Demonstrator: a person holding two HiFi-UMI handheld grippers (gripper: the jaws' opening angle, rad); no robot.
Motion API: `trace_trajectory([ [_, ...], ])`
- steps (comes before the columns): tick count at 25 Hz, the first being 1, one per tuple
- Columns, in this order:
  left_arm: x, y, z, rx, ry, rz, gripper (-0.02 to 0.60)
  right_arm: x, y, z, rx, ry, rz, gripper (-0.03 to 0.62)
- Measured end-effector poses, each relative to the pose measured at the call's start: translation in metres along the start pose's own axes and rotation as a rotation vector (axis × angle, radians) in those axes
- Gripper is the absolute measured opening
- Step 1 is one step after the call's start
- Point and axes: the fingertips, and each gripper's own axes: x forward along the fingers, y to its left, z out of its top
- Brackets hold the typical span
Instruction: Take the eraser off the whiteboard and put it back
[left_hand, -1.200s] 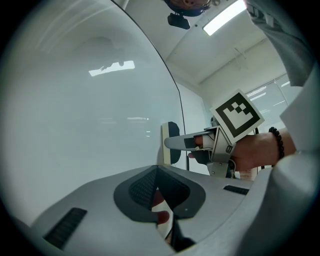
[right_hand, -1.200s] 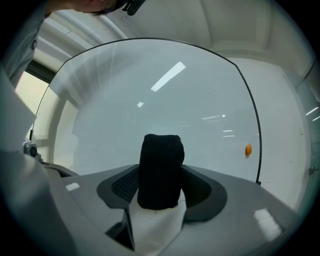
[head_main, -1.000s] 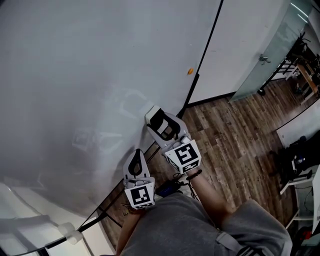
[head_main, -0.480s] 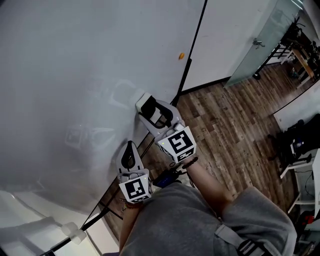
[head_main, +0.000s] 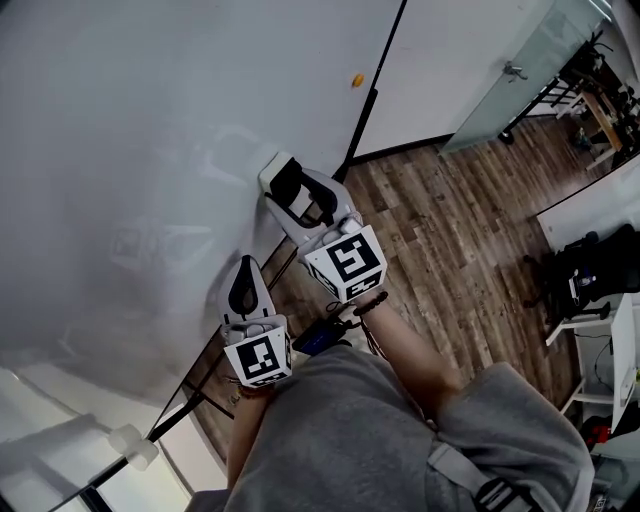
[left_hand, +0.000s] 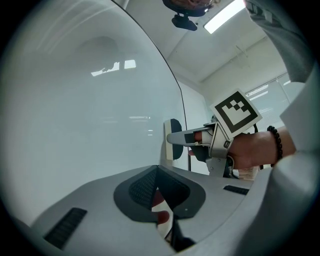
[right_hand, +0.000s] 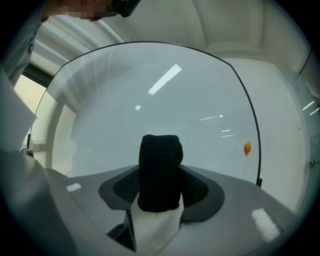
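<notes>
A grey whiteboard (head_main: 150, 120) fills the left of the head view. The eraser (head_main: 283, 178), white-bodied with a black felt face (right_hand: 160, 170), sits against the board. My right gripper (head_main: 292, 192) points level at the board with the eraser between its jaws. The jaws are closing, and both pads touch the eraser's sides. The left gripper view shows that eraser (left_hand: 170, 139) flat on the board at the right gripper's fingertips (left_hand: 176, 138). My left gripper (head_main: 244, 278) hangs lower and to the left, close to the board, shut with nothing in it (left_hand: 157, 172).
A small orange magnet (head_main: 357, 79) sticks near the board's black right edge (head_main: 375, 90). Beyond it are a white wall, a glass door (head_main: 500, 80) and wooden flooring (head_main: 450, 230). Desks and chairs (head_main: 590, 275) stand at the far right.
The head view has shifted, so both grippers sit a little further left and higher in the picture. Both hands keep their place at the board, the right one at the eraser.
</notes>
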Motion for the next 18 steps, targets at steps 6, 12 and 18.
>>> trace_trajectory([
  [6, -0.006, -0.008, 0.013, 0.023, -0.028, -0.008, 0.005, -0.004, 0.006, 0.005, 0.014, -0.008, 0.014, 0.235],
  [12, -0.003, -0.008, 0.002, -0.002, 0.007, -0.004, 0.005, -0.003, 0.002, 0.000, 0.021, -0.003, 0.009, 0.233],
  [18, -0.003, -0.008, 0.002, -0.010, 0.009, -0.004, 0.005, -0.004, 0.000, 0.000, 0.028, -0.011, 0.014, 0.233],
])
